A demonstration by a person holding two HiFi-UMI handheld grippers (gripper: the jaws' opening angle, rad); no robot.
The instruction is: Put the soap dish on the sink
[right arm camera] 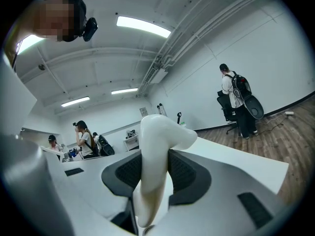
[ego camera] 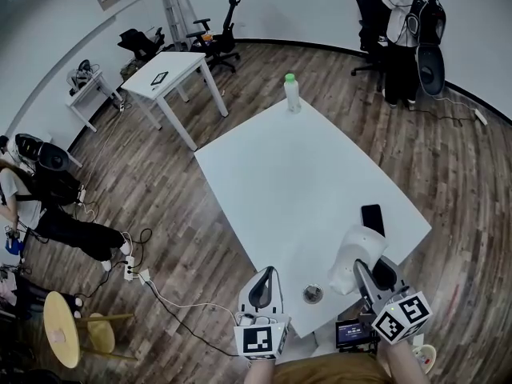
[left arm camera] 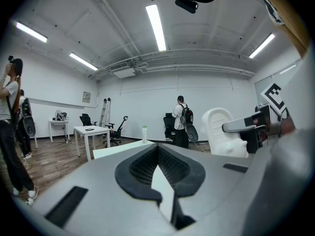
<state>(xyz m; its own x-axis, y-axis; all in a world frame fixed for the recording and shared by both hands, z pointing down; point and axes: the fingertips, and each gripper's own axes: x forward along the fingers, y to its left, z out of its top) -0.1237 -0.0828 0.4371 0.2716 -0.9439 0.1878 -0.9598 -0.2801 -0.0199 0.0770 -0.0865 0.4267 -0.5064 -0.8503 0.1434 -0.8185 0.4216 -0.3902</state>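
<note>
Holding the soap dish (ego camera: 352,254) in the right tool (ego camera: 370,272), closed on it: in the right gripper view, pads pressed against both faces of the white dish, seen edge-on. Carried on its edge, long axis rising up and away from the tool, above the near right corner of the bench (ego camera: 304,174), and not resting on it as far as can be judged. Left tool (ego camera: 264,282) closed with nothing between the pads, hanging at the near edge of the bench, well to the left of the dish.

No basin to be made out with certainty. Only a small round metal piece (ego camera: 312,294) on the bench between the two tools, just left of the dish and nearer to the person. Possibly a drain, but cannot tell. If it marks the sink, probably only a short way left and down for the right tool, the nearer one. Likely also a need to turn the dish flat before letting go.

Just behind the dish, a black phone (ego camera: 372,218) flat on the bench; better to keep clear of it. At the far end, a bottle with green cap (ego camera: 292,93), well apart and no obstacle. Beyond, a second white table, office chairs and standing persons, none near.
</note>
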